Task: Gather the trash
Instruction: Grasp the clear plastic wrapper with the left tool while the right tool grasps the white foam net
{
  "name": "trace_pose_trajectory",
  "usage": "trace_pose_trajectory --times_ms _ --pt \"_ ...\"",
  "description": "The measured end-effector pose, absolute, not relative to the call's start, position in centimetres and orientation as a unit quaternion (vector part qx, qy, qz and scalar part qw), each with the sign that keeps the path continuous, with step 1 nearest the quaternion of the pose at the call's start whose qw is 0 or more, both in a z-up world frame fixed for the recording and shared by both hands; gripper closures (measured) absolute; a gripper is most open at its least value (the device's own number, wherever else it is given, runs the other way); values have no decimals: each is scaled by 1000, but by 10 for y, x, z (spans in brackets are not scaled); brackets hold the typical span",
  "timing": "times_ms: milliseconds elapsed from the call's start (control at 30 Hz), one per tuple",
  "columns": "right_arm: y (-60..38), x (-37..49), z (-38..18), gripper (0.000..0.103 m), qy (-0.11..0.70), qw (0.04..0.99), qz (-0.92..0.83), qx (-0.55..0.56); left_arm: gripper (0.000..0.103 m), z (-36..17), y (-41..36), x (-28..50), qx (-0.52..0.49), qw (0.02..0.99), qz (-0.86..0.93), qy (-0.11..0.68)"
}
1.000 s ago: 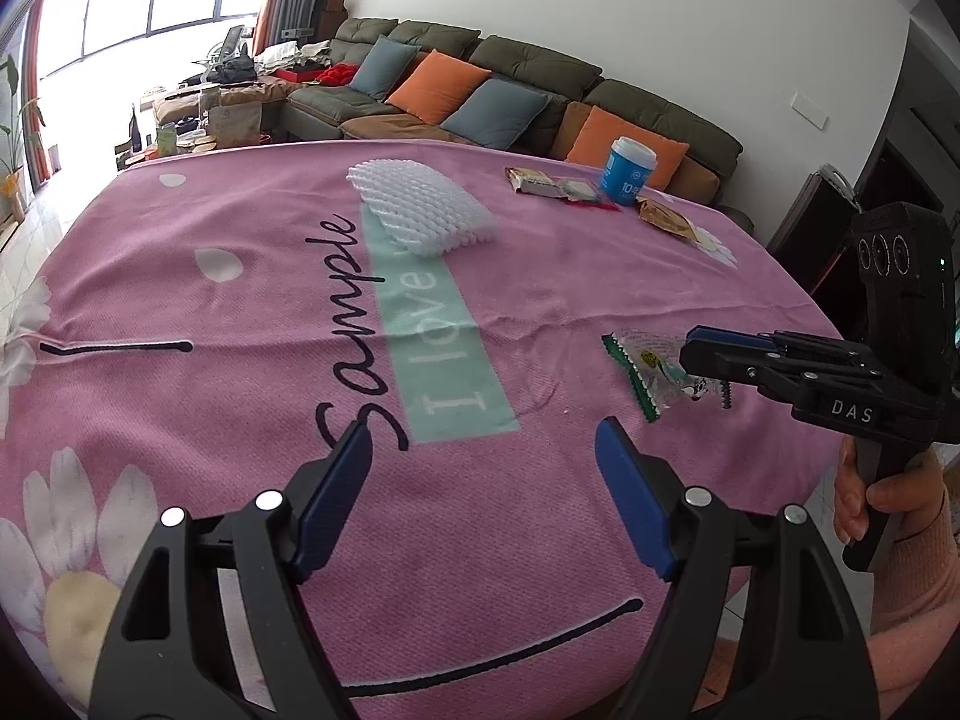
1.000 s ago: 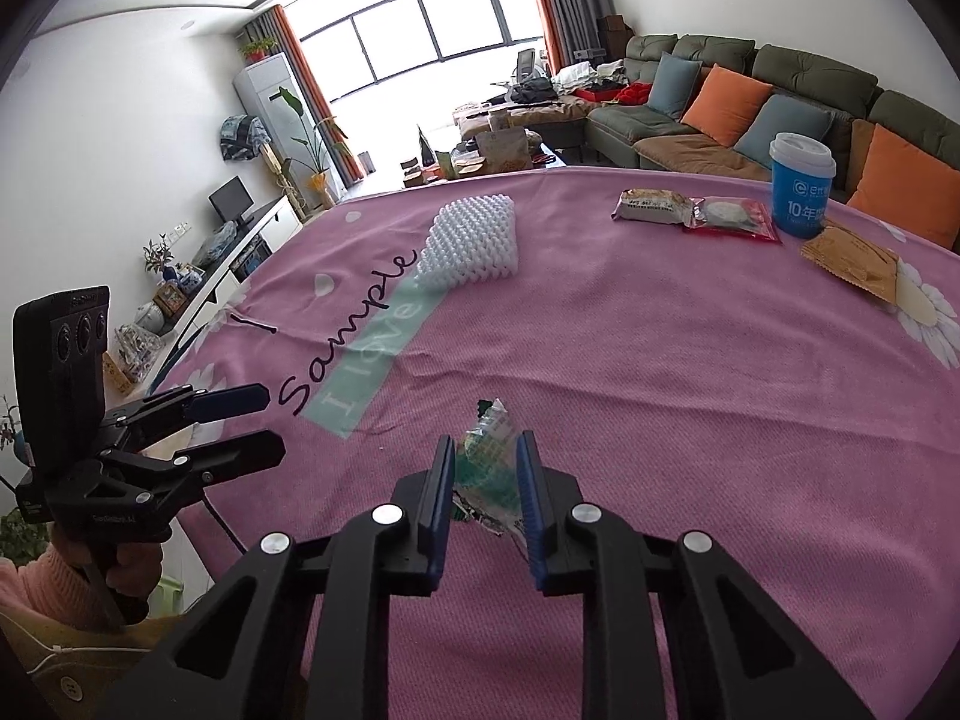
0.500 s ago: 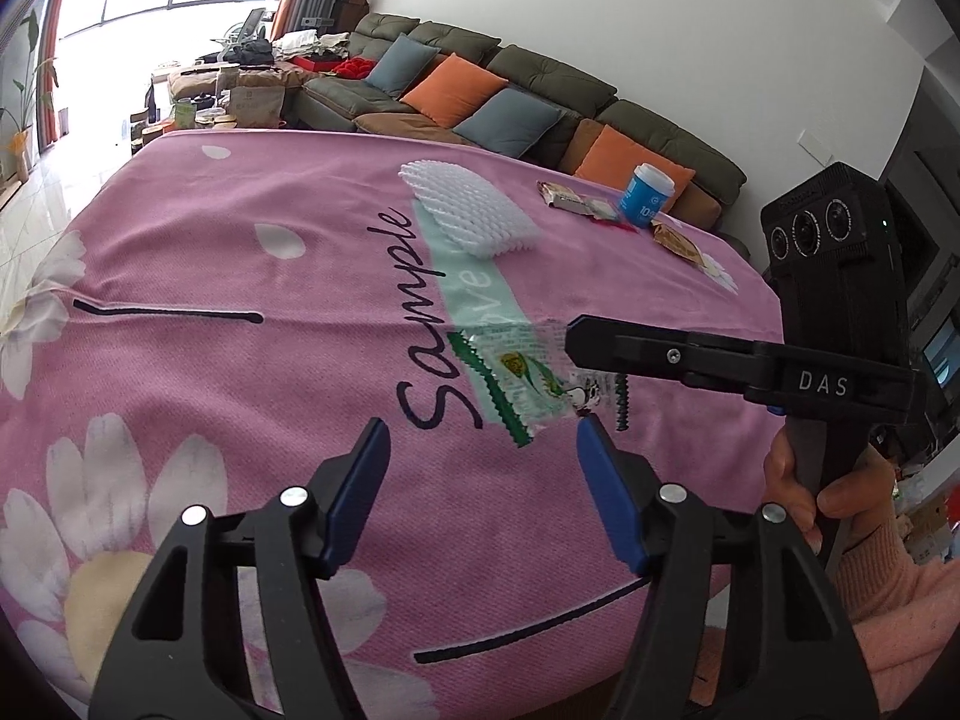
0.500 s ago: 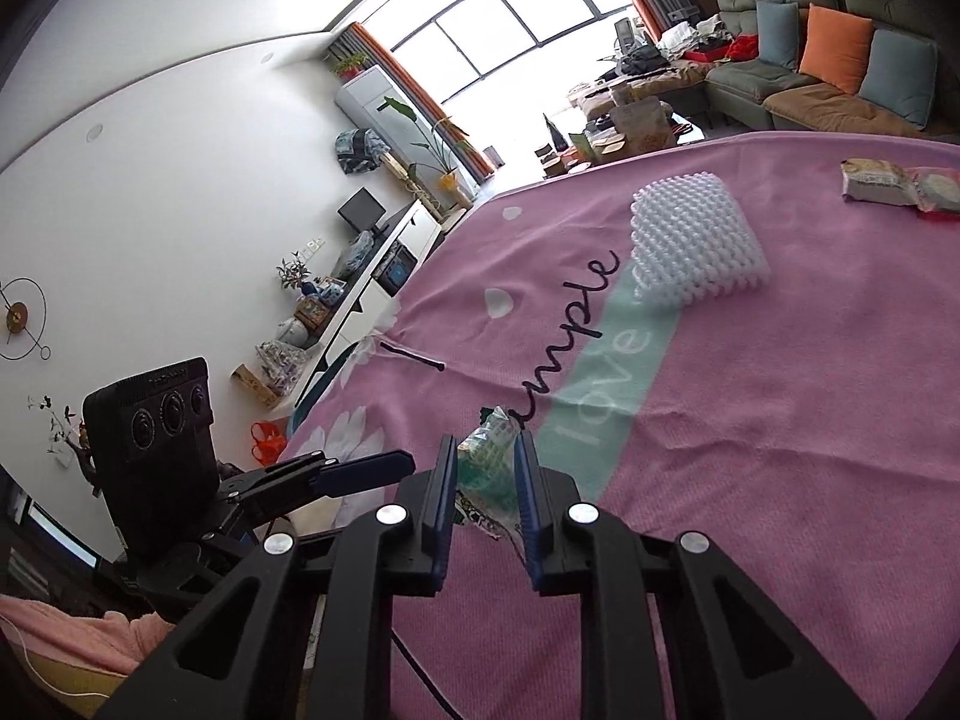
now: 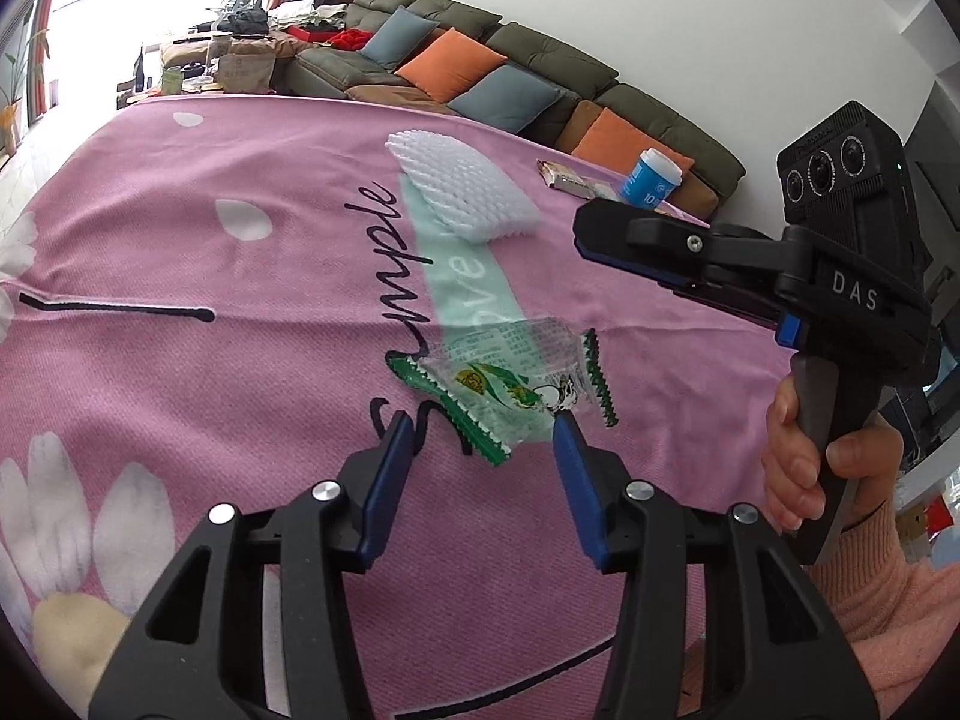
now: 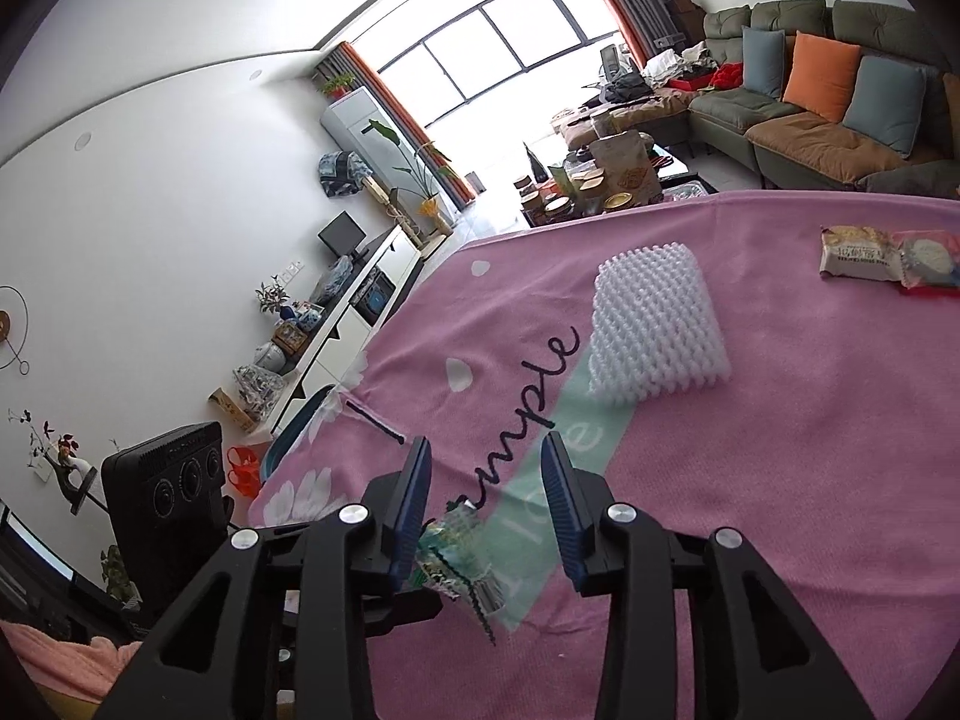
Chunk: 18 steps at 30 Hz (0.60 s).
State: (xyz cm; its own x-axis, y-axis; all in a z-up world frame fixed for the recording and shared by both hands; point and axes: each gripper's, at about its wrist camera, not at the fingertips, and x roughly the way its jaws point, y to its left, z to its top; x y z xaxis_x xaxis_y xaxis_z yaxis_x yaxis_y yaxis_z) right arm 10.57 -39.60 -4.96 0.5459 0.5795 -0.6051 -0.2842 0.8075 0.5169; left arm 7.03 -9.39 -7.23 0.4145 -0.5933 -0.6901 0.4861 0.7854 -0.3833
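Observation:
A clear snack wrapper (image 5: pixel 510 384) with green zigzag edges sits between the fingertips of my left gripper (image 5: pixel 483 456). Its jaws are closing, but the pads are still apart and only the right fingertip (image 5: pixel 564 438) touches the wrapper's edge. Just above and to the right hovers my right gripper (image 5: pixel 585 240), held by a hand in a pink sleeve. In the right wrist view the right gripper (image 6: pixel 485 450) is opening, with the wrapper (image 6: pixel 456 552) loose beside its left pad. I cannot tell whether the wrapper rests on the pink cloth (image 5: pixel 180 360).
A white foam net (image 5: pixel 462 192) lies further back on the cloth. Snack packets (image 6: pixel 882 255) and a blue paper cup (image 5: pixel 654 180) stand near the far edge. A sofa with cushions is behind the table. The left gripper's camera housing (image 6: pixel 168 492) is at the near left.
The right gripper carried the wrapper across to the left gripper, then its jaws spread and released it. The left jaws narrowed around the wrapper.

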Motion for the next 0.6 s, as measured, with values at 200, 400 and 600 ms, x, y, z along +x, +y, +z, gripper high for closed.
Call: trace_pose_trajectory --times_ms 200,400,600 --pt "-411 132 -55 65 406 886 179 137 88 -77 -98 84 -71 832 -315 451" --pt "-419 170 -73 56 431 883 137 122 102 -80 -95 91 -85 828 -313 457" --pt "-413 194 -86 52 455 873 132 117 102 -78 -96 93 -78 835 -307 451"
